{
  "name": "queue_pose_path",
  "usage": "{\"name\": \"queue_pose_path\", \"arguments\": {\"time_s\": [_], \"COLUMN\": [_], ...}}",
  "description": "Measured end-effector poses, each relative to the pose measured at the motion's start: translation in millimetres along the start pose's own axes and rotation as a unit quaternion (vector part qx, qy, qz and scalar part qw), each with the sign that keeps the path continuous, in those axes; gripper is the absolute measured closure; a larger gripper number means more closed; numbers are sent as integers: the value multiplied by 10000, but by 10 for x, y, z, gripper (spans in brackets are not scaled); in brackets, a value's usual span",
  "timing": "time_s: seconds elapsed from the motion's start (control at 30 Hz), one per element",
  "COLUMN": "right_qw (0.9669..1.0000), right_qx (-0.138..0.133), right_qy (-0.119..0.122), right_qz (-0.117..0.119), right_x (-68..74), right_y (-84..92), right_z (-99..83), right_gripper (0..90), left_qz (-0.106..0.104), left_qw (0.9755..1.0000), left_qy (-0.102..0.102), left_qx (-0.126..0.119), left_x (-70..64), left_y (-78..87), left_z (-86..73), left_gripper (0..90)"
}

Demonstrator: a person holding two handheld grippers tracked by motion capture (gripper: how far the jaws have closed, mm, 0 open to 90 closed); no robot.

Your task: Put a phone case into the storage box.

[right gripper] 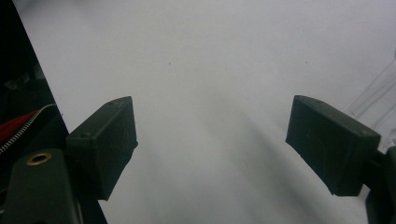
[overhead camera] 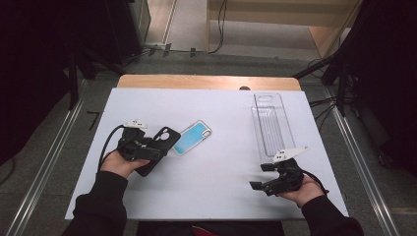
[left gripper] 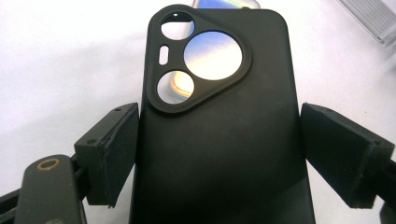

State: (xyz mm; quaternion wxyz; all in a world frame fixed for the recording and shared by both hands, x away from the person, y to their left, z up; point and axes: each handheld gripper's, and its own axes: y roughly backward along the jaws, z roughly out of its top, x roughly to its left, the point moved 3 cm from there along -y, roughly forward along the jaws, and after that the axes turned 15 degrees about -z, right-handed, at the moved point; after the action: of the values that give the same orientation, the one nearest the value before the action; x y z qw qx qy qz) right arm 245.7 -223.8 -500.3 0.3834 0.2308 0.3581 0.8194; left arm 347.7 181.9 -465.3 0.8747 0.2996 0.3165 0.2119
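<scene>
Black case [left gripper: 219,140] sits between the left gripper's [left gripper: 219,149] jaws; both pads meet its sides, grasping it near the surface's [overhead camera: 221,167] left part, just beside the blue phone [overhead camera: 192,138]. Right gripper [right gripper: 212,140] hovers with jaws released, near a clear tray [overhead camera: 271,125].
</scene>
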Motion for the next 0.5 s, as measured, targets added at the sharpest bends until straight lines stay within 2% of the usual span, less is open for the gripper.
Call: {"name": "queue_pose_path", "arguments": {"time_s": [0.5], "right_qw": [9999], "right_qx": [-82], "right_qy": [19], "right_qz": [-91], "right_x": [69], "right_y": [3], "right_z": [62], "right_gripper": [148], "left_qz": [-258], "left_qw": [9995], "left_qy": [-109], "left_qx": [-130], "left_x": [-317], "left_y": [-202], "left_z": [94], "left_gripper": [147]}}
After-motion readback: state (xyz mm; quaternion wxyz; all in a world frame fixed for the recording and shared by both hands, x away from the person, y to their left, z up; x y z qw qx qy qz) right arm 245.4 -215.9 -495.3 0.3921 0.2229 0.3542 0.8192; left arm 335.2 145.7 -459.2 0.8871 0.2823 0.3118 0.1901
